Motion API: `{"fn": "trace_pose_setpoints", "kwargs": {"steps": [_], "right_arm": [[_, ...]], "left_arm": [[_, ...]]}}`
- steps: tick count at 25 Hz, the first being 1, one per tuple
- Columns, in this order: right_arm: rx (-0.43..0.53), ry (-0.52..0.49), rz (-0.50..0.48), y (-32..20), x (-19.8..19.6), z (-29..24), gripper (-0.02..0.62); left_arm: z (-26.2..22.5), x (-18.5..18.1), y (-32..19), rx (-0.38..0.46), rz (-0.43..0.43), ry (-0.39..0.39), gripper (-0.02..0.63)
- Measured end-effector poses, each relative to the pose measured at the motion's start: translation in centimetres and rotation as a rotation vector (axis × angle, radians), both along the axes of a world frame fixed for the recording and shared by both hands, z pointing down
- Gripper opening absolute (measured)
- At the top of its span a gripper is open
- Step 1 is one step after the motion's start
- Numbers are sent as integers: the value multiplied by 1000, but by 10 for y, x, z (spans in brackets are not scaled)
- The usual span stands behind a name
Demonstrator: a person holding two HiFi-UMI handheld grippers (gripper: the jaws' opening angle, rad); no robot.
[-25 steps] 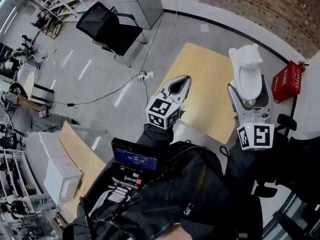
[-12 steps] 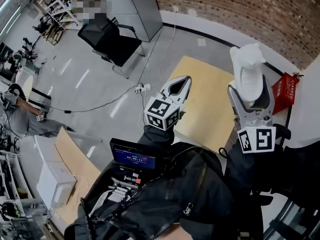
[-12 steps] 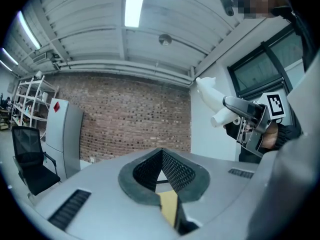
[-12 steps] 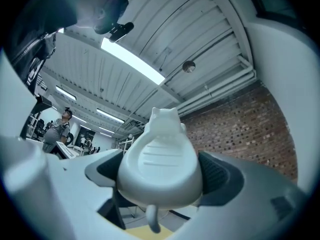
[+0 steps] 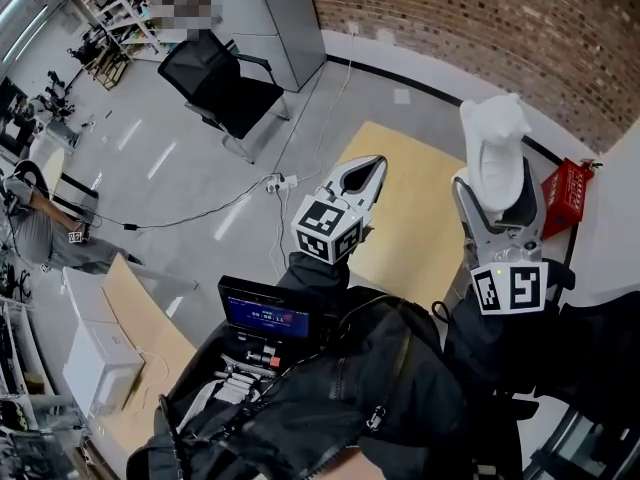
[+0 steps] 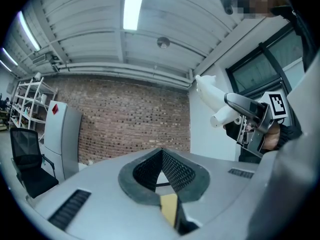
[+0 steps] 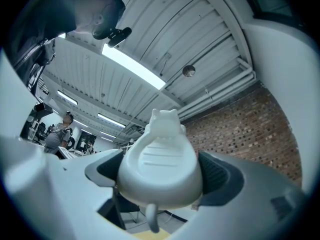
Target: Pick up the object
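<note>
White animal-shaped figure (image 5: 493,148) is held up off the wooden table (image 5: 400,218), clamped between the right gripper (image 5: 497,193) jaws. Left gripper (image 5: 362,176) jaws are pressed together with nothing in them. Text on the black screen (image 5: 268,314) is too small to read.

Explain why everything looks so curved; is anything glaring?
Head view: wide lens bows the red brick wall, yet it's sharp. Left gripper view: fisheye, dark corners, the white ceiling light strip glares. Right gripper view: same bulge; the white plastic animal figure in the right claw looms large.
</note>
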State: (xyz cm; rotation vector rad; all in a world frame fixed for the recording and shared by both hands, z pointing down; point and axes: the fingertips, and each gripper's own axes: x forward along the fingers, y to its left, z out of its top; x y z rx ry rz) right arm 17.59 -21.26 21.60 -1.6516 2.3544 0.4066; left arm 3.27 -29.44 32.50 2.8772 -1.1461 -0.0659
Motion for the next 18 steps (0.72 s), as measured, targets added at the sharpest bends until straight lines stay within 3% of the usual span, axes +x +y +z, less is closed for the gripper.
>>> {"fn": "trace_pose_setpoints", "kwargs": {"steps": [18], "right_arm": [[78, -31, -42, 10, -2, -14, 485]], "left_arm": [[-12, -5, 2, 25, -22, -7, -3]]}}
